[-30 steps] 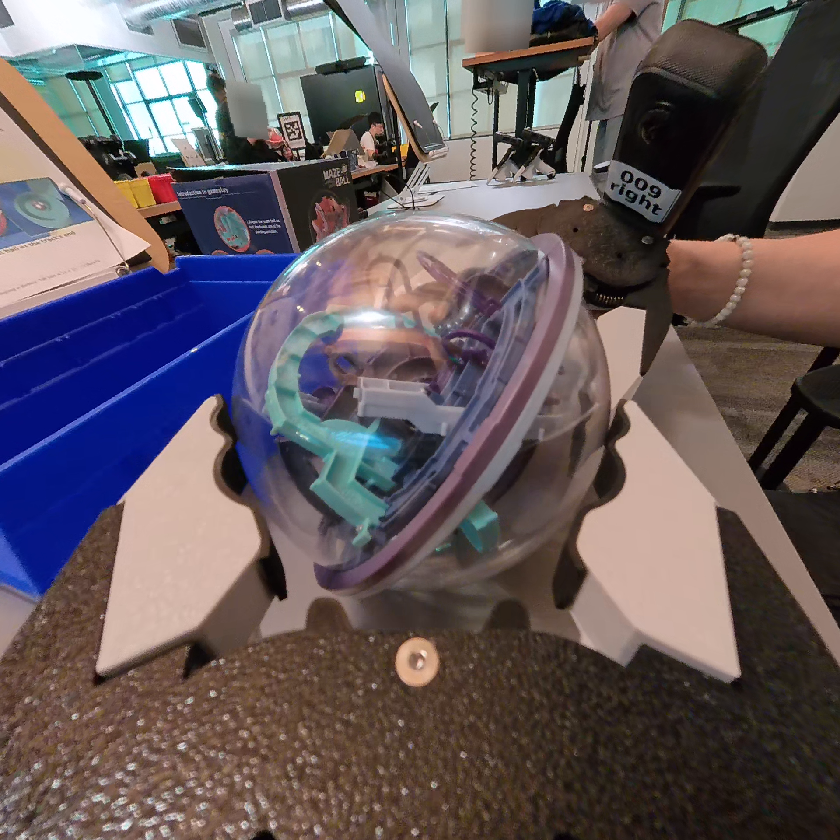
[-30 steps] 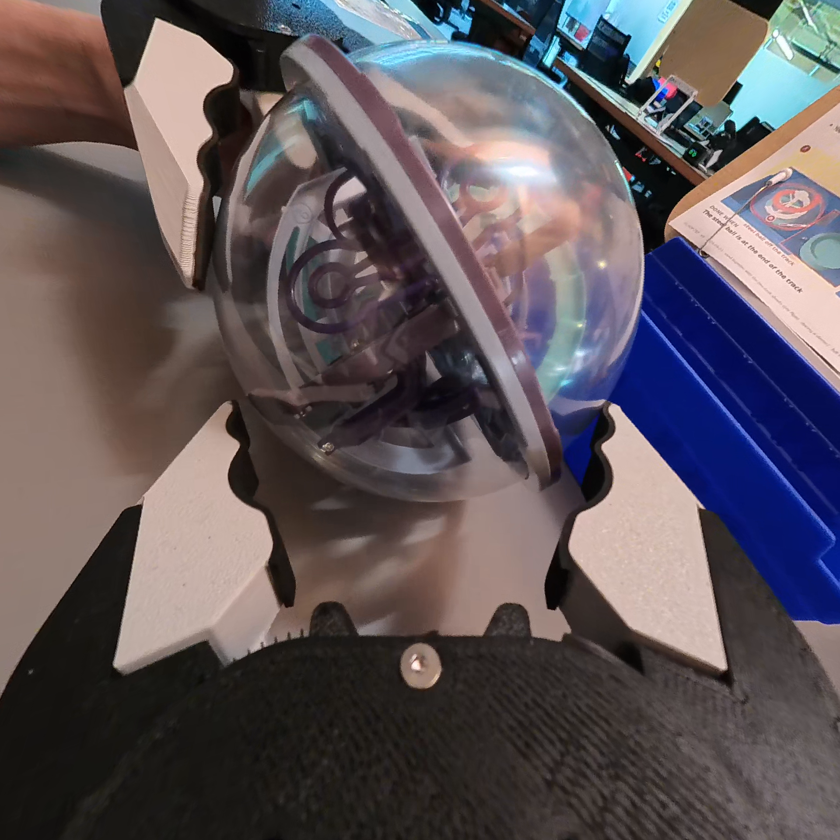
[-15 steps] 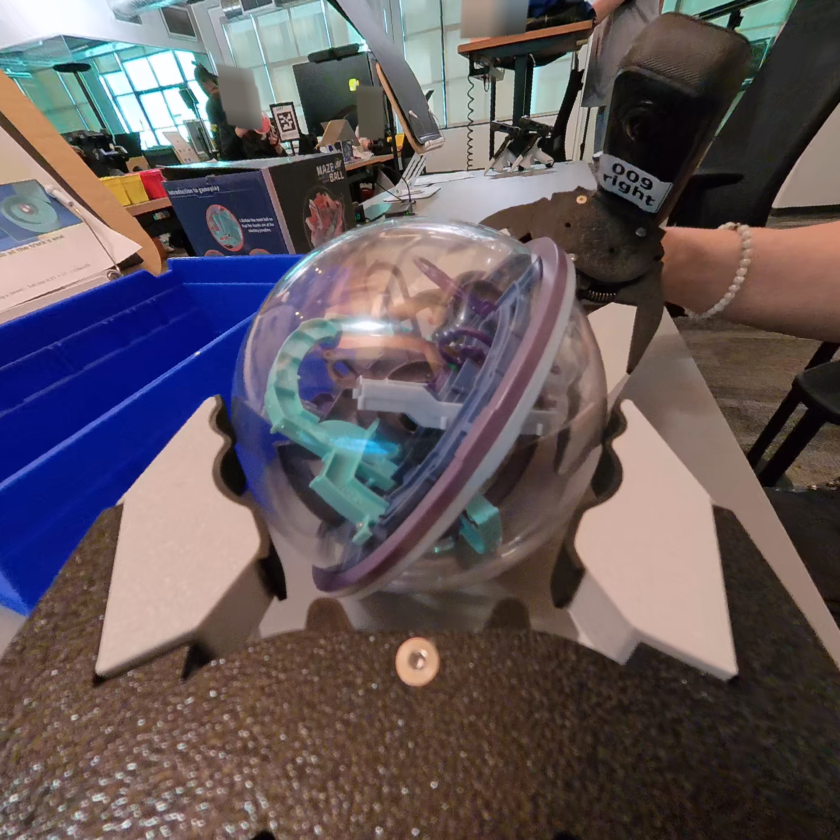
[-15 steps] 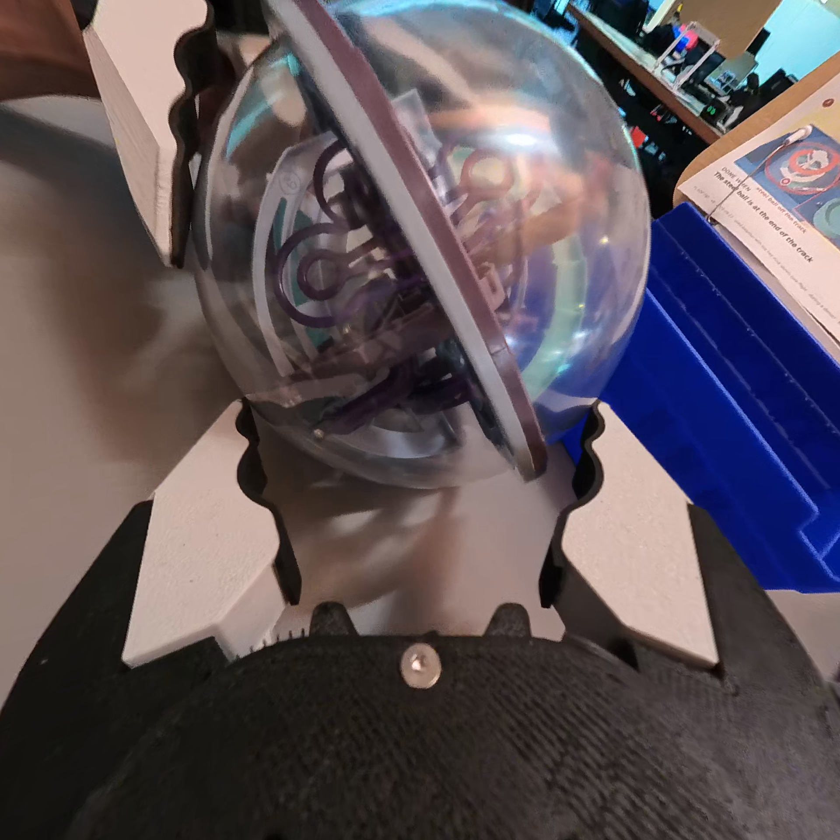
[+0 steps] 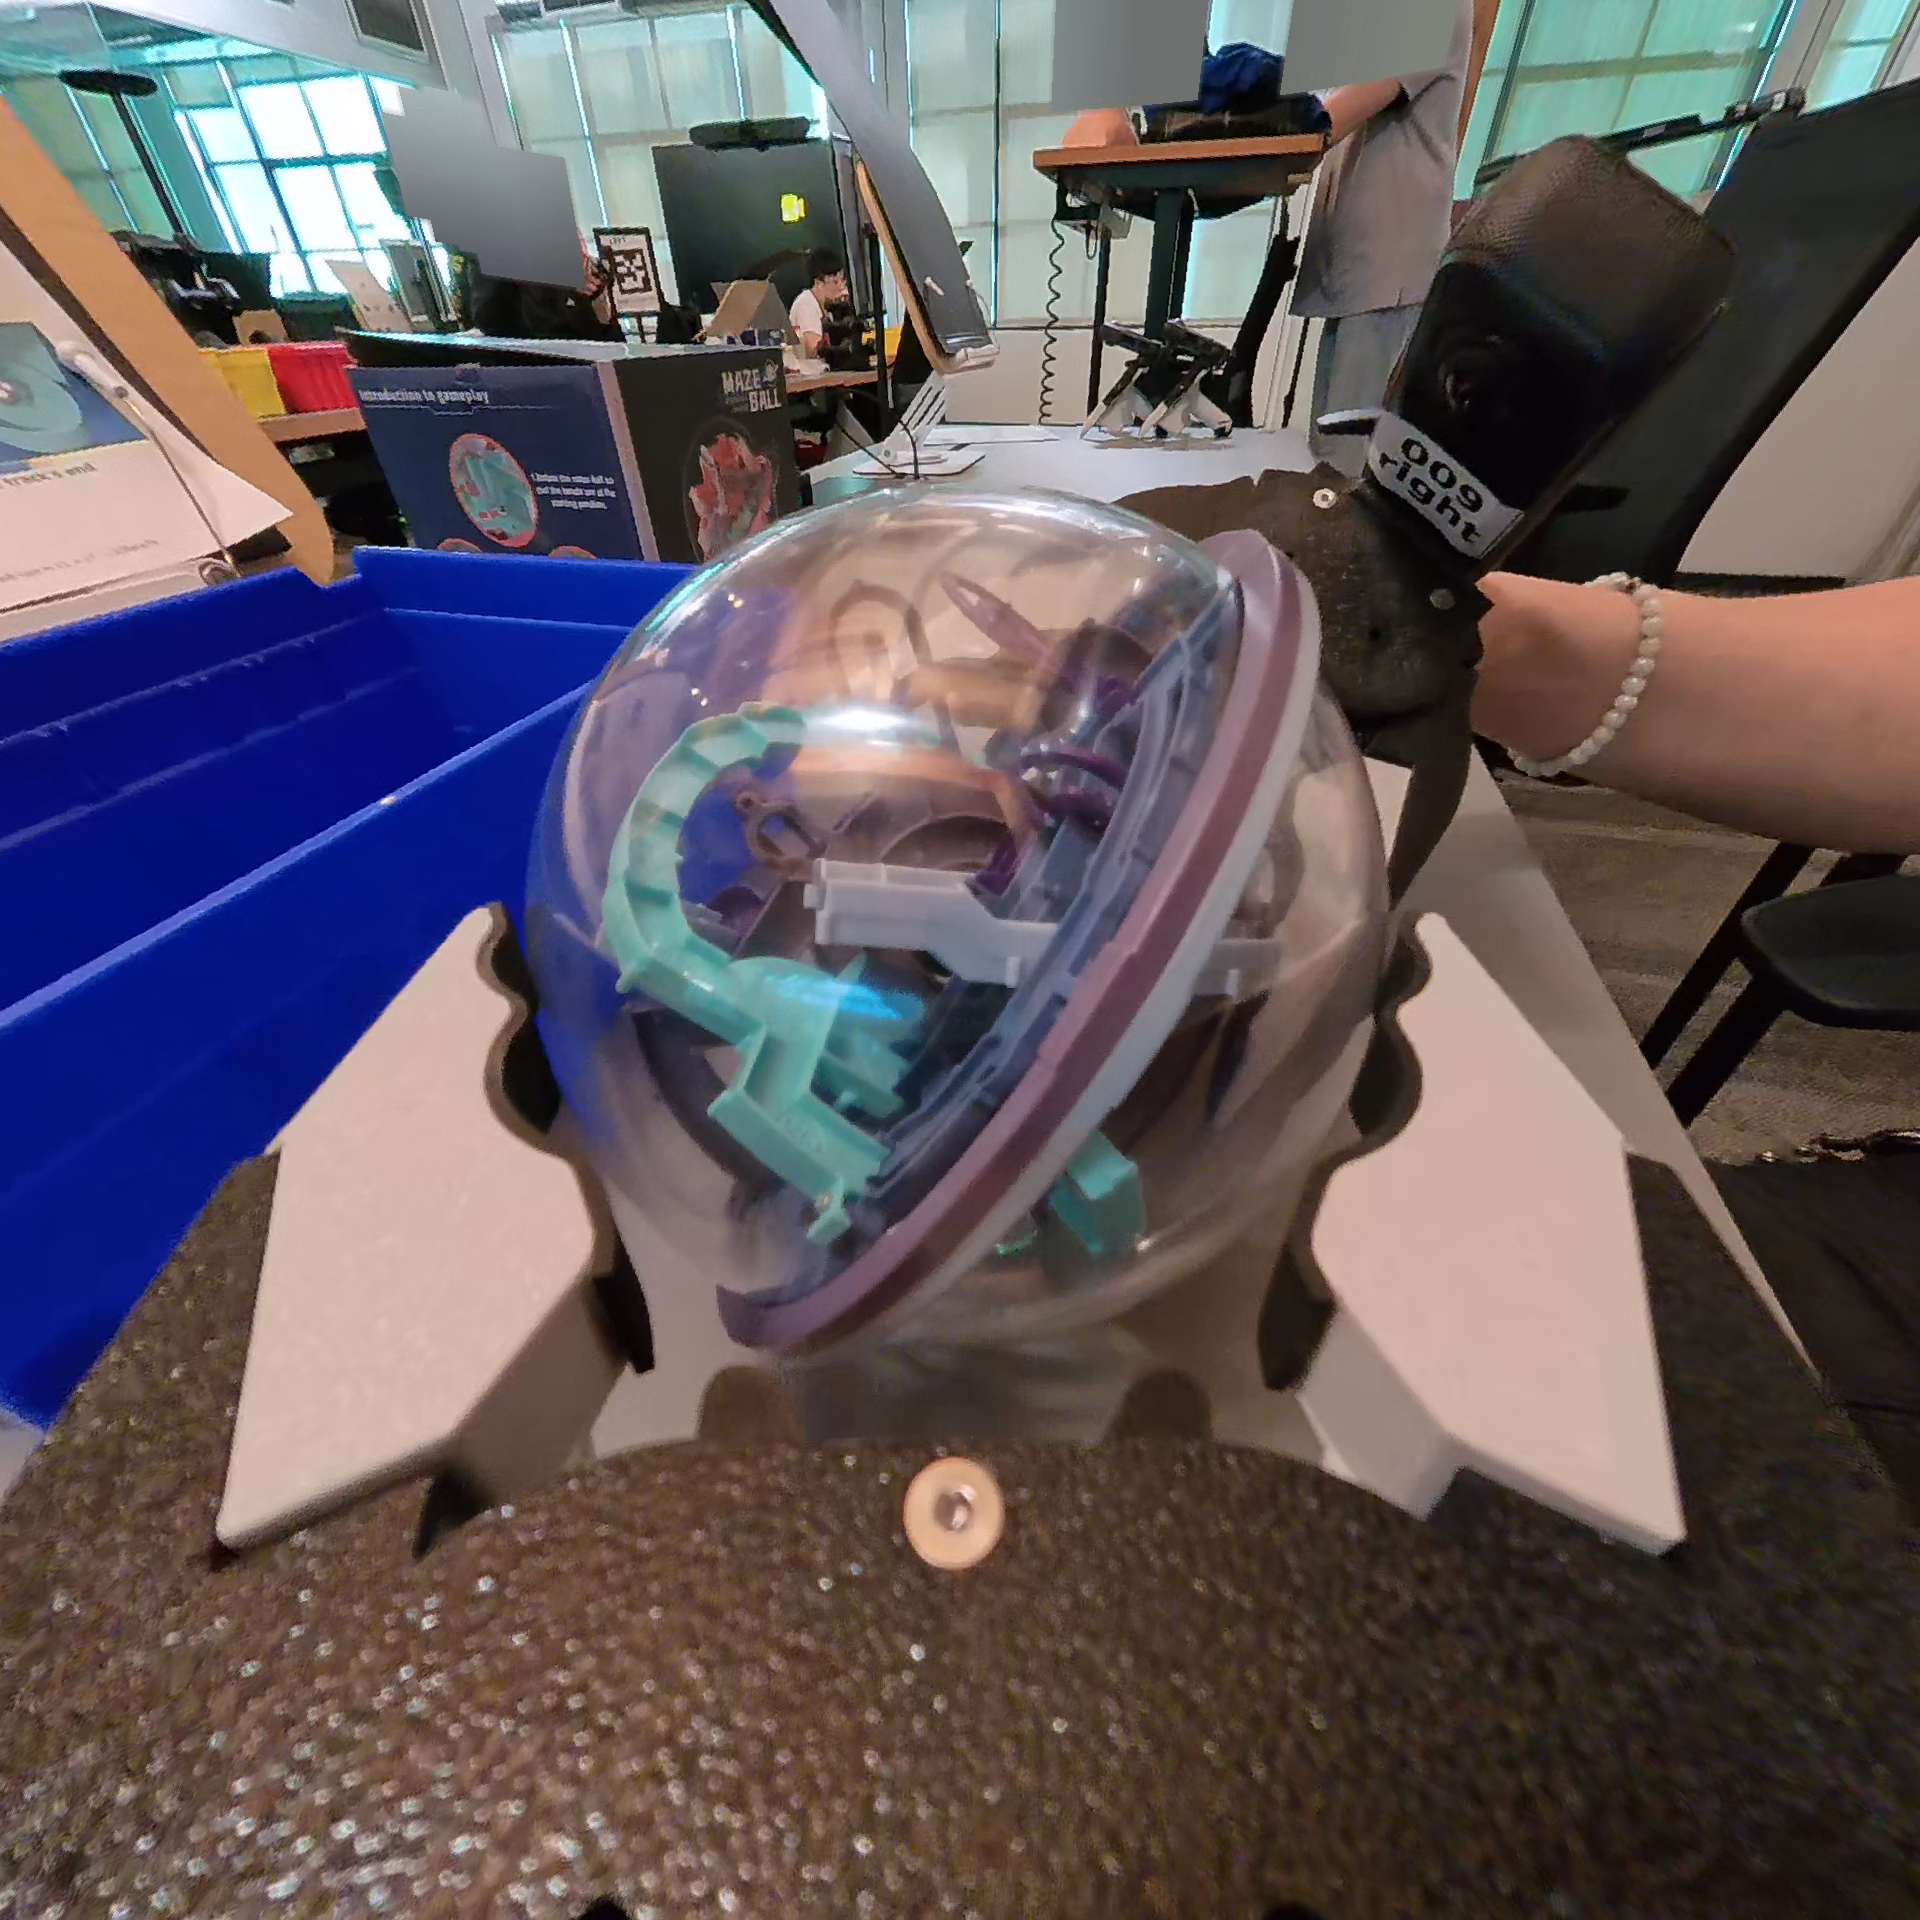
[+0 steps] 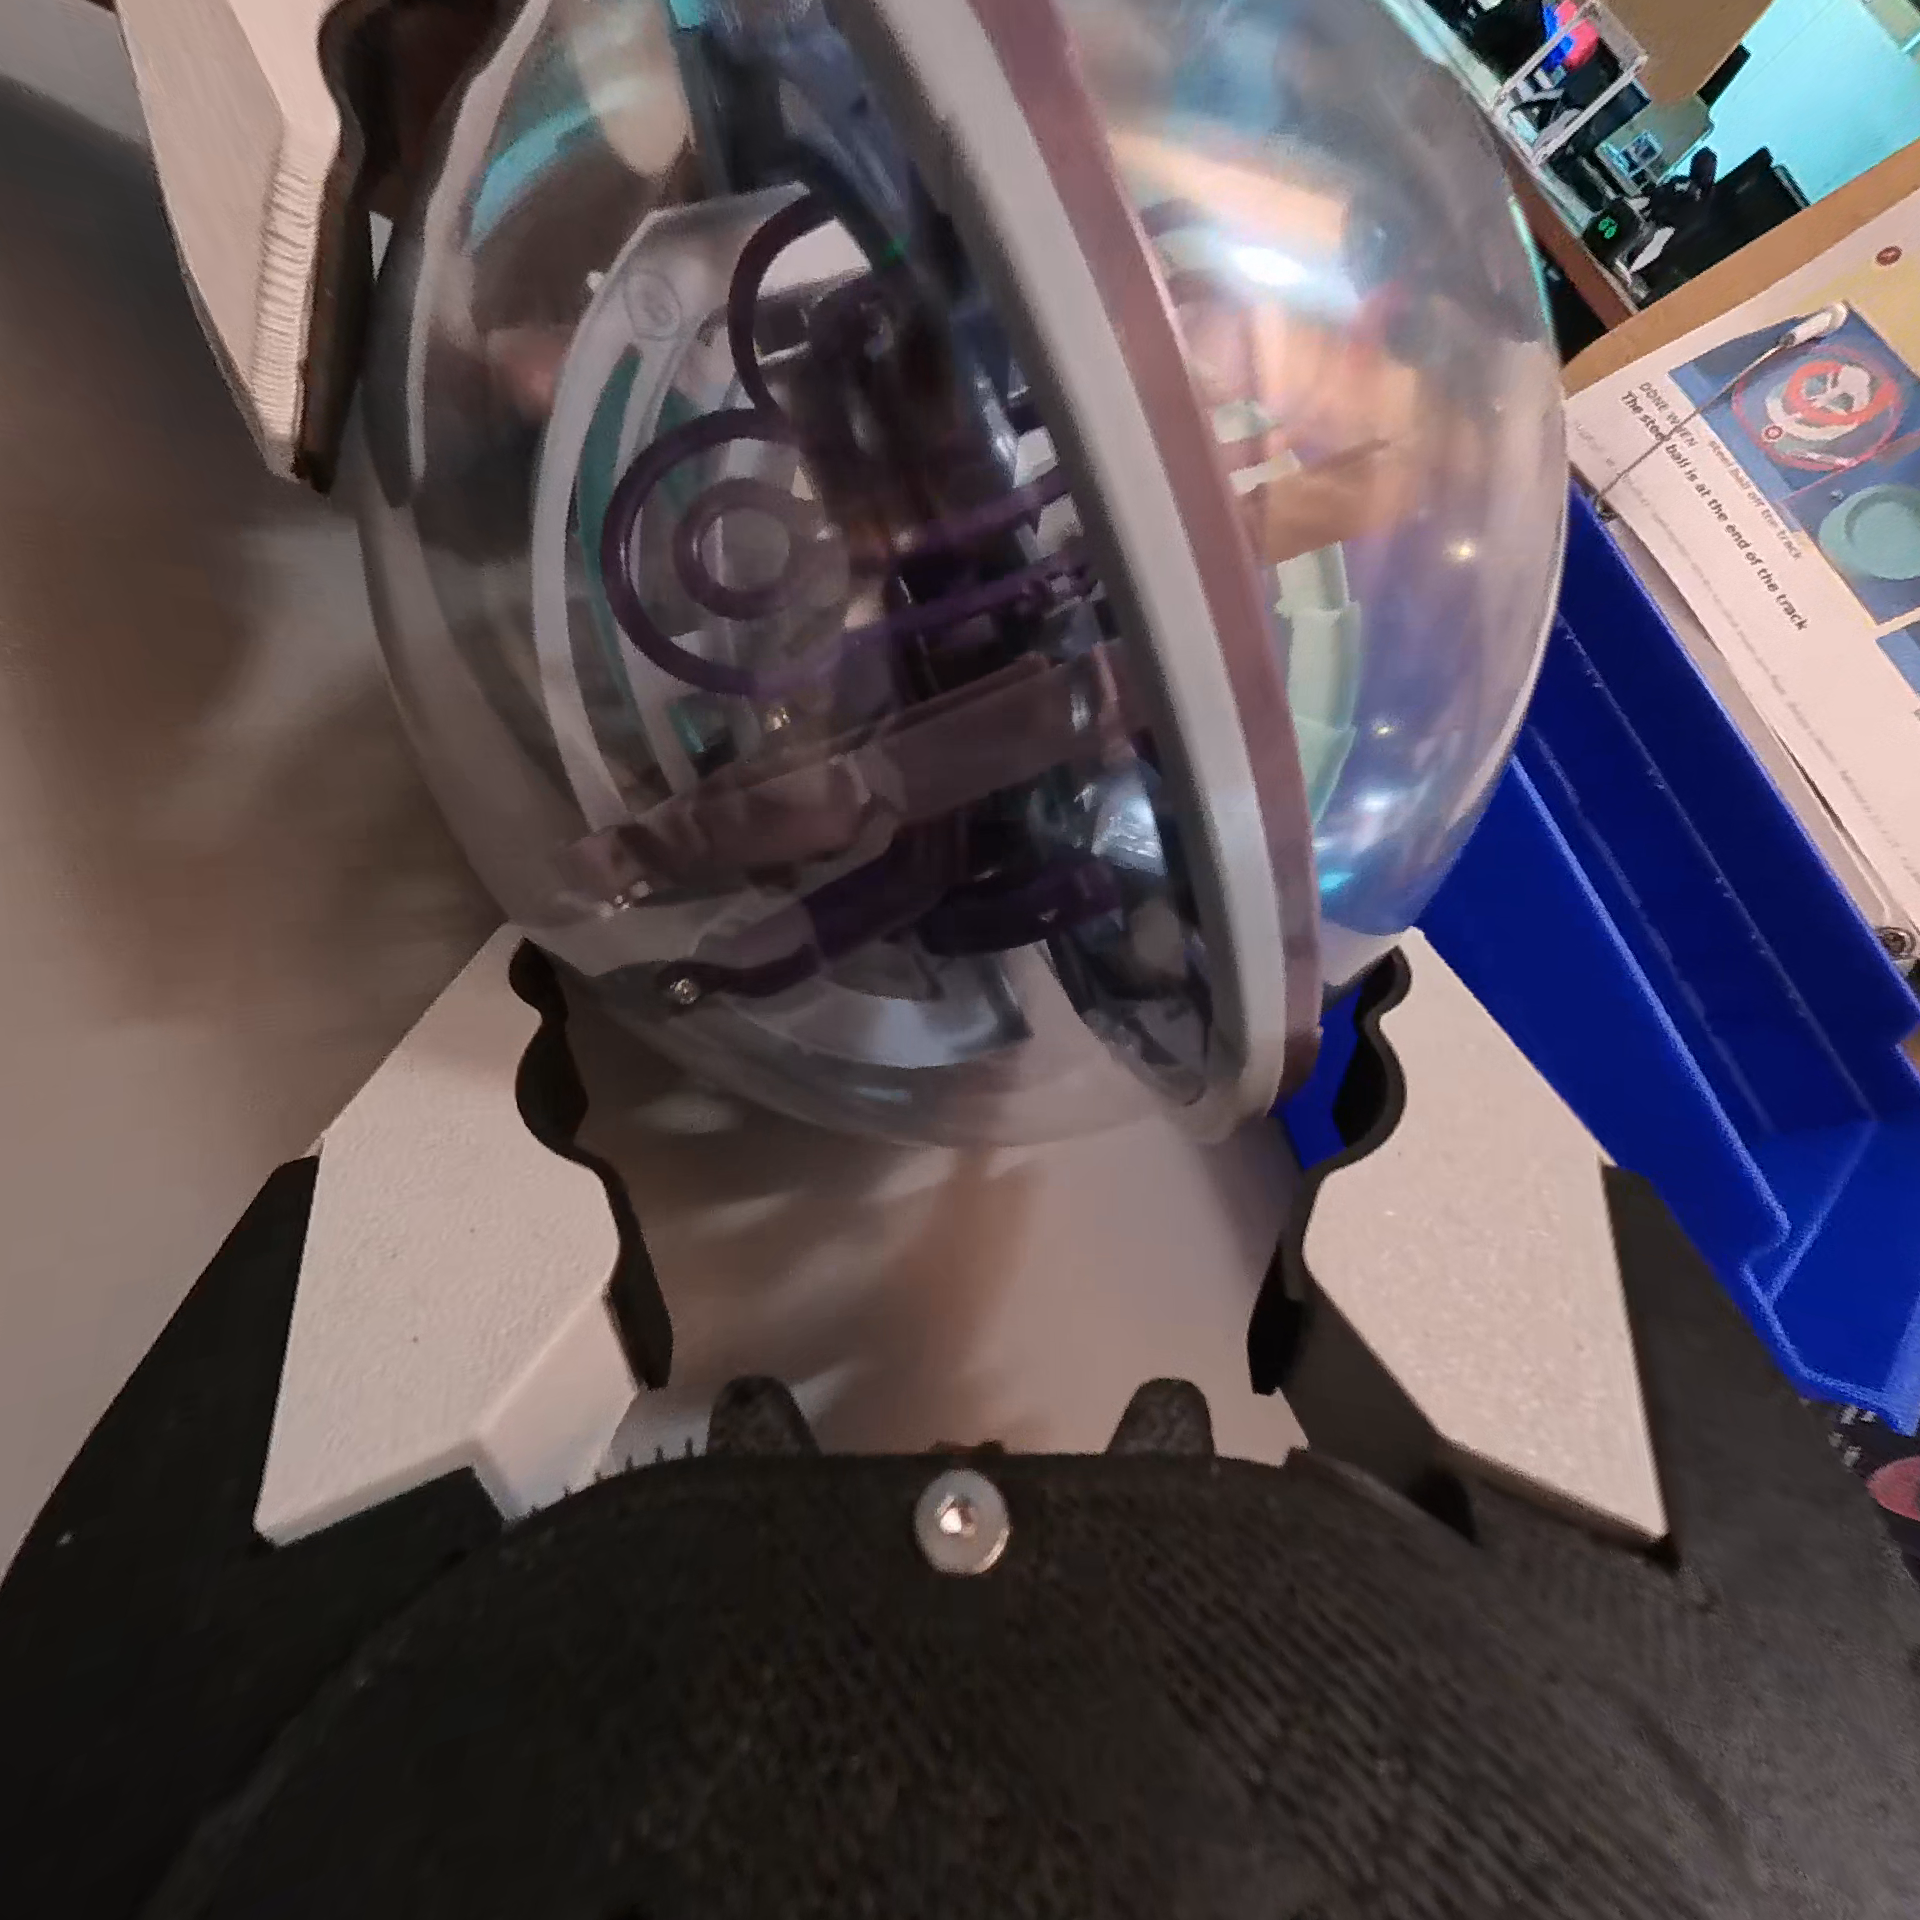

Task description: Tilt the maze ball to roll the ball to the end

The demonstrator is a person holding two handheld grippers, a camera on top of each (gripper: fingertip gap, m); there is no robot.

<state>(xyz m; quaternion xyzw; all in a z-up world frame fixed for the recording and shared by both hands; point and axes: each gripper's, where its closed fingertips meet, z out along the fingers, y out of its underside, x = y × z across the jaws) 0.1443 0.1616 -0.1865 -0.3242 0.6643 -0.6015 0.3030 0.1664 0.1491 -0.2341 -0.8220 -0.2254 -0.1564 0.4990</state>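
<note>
A blue bin (image 5: 208, 790) sits at nine o'clock as my left gripper (image 5: 956, 1029), jaws wide, clamps the tilted maze ball (image 5: 935, 914) above the table (image 5: 1507, 862); my right gripper (image 6: 956, 1039) cradles it from two o'clock.

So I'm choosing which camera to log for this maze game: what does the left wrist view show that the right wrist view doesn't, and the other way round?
Only the left wrist view shows the teal track clearly, the game's box, the right hand-held gripper's body and a braceleted wrist.

Only the right wrist view shows the purple spiral track and the printed sheet.

Both show the clear maze ball between white fingers, and the blue bin.
</note>
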